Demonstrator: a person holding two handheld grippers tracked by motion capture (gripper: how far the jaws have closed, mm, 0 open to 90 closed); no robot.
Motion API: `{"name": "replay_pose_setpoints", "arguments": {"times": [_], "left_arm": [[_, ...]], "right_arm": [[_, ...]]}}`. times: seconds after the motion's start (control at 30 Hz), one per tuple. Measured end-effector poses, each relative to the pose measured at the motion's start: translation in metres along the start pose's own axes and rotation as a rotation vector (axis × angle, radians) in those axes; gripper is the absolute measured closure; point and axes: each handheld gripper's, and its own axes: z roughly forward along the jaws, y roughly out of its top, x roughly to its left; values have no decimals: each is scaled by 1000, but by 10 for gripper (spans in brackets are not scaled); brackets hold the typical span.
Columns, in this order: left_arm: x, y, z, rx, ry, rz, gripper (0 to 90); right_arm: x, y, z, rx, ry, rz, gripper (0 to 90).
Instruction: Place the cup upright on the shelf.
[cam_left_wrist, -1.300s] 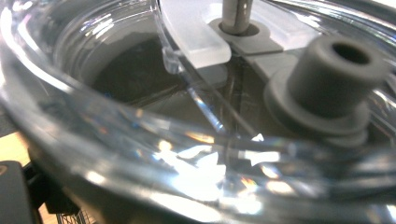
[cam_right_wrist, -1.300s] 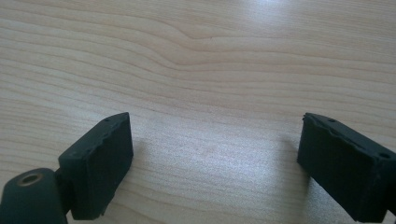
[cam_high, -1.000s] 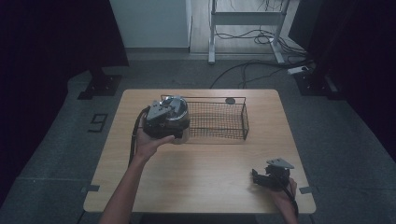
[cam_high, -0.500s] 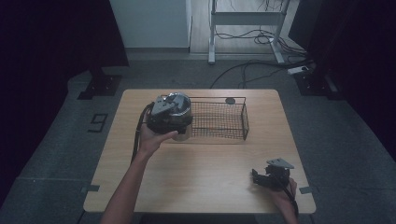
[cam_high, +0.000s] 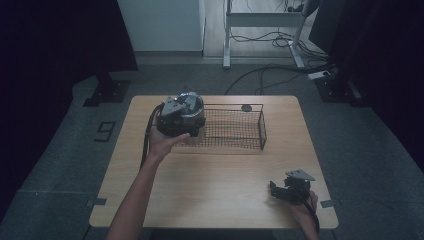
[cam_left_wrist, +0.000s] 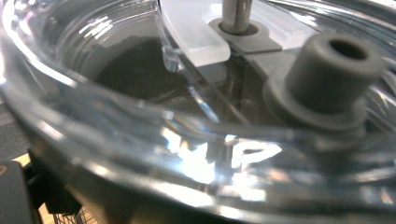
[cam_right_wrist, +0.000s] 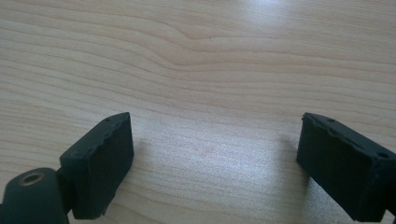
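Observation:
My left gripper (cam_high: 181, 118) is held up at the left end of a black wire basket (cam_high: 261, 128), shut on a round clear lid (cam_high: 190, 103). In the left gripper view the clear lid (cam_left_wrist: 140, 116) sits right against the camera, with its grey knob (cam_left_wrist: 327, 74) at the right, and my jaws are hidden behind it. Near the table's front right corner my right gripper (cam_high: 275, 190) rests low and open. The right gripper view shows this gripper (cam_right_wrist: 215, 163) with bare wood between its black pads (cam_right_wrist: 100, 163).
The wooden table (cam_high: 215, 180) has free room in front of the basket. A small dark round object (cam_high: 246, 107) lies just behind the basket's far rim. Beyond the table are grey floor, cables and a desk frame (cam_high: 260, 20).
My left gripper has carried the lid a little to the right, over the basket's left end. The right gripper has stayed put.

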Motion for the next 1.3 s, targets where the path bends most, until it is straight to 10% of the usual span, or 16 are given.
{"name": "replay_pose_setpoints", "arguments": {"times": [1.3], "left_arm": [[12, 26, 36, 22, 5, 24, 37]], "right_arm": [[0, 0, 0, -3, -1, 1, 107]]}}
